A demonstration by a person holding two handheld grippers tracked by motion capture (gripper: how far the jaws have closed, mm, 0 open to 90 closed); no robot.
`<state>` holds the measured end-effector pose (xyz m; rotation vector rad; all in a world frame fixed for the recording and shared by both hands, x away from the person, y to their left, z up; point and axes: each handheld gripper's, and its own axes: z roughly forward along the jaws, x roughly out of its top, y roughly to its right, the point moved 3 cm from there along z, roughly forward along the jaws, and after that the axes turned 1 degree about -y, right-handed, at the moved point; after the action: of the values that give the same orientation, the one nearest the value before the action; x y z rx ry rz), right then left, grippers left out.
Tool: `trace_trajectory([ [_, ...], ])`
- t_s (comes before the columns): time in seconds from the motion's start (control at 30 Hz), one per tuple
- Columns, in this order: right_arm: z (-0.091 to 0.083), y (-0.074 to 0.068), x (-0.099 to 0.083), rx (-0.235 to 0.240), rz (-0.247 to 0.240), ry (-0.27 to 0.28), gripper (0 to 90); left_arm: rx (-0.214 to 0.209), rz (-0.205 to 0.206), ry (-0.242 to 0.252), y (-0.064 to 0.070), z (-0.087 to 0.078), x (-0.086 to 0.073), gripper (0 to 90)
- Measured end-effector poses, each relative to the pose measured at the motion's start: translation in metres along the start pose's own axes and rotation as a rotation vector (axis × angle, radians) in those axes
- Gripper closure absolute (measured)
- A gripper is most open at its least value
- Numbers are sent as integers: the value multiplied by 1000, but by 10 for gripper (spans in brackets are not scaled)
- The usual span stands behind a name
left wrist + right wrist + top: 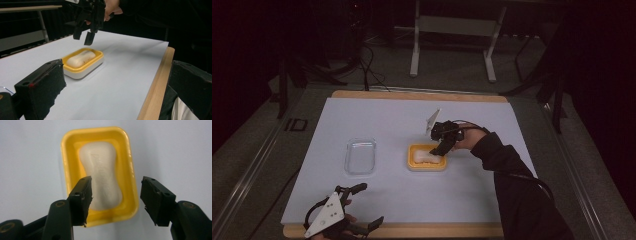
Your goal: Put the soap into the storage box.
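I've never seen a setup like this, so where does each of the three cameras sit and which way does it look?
High view: above the table, looking forward and down; shows both forearms, left gripper, right gripper.
Left gripper view: rides the left gripper, looking across the table at the soap dish.
Right gripper view: looks down between open jaws at the soap.
Shared: the dish.

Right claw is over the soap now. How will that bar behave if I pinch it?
The soap looks like a solid moulded bar, so probably stiff. Its smooth, rounded, waisted sides may let it slip out of the right claw, whose jaws stand open. The yellow dish looks light and might shift if nudged.
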<state>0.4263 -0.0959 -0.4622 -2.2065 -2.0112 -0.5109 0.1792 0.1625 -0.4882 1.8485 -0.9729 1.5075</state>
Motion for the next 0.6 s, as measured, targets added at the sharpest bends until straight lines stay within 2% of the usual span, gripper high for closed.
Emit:
trace_trajectory([
  [0.07,-1,1,-1,-9,16,-1,369,0,-1,0,0,0,0,12],
  [0.13,-5,1,-5,-60,49,5,325,0,-1,0,0,0,0,12],
  [0.17,-5,1,-5,-60,49,5,325,0,-1,0,0,0,0,12],
  [0.2,-7,1,-8,-69,85,13,314,1,0,1,0,0,0,12],
  [0.33,-9,1,-14,-72,142,25,286,0,-1,1,1,0,0,12],
  [0.37,-10,2,-19,-70,182,31,239,1,0,0,0,0,0,12],
  [0.4,-10,2,-19,-70,182,31,239,1,0,0,0,0,0,12],
  [0.47,-9,3,-24,-75,217,28,178,1,0,0,0,0,0,12],
  [0.5,-9,1,-28,-66,254,37,128,2,0,-1,0,0,0,12],
  [0.53,-9,1,-31,-68,262,46,122,2,-1,0,1,0,0,12],
  [0.6,-10,2,-35,-78,320,65,132,6,-1,4,1,0,1,12],
])
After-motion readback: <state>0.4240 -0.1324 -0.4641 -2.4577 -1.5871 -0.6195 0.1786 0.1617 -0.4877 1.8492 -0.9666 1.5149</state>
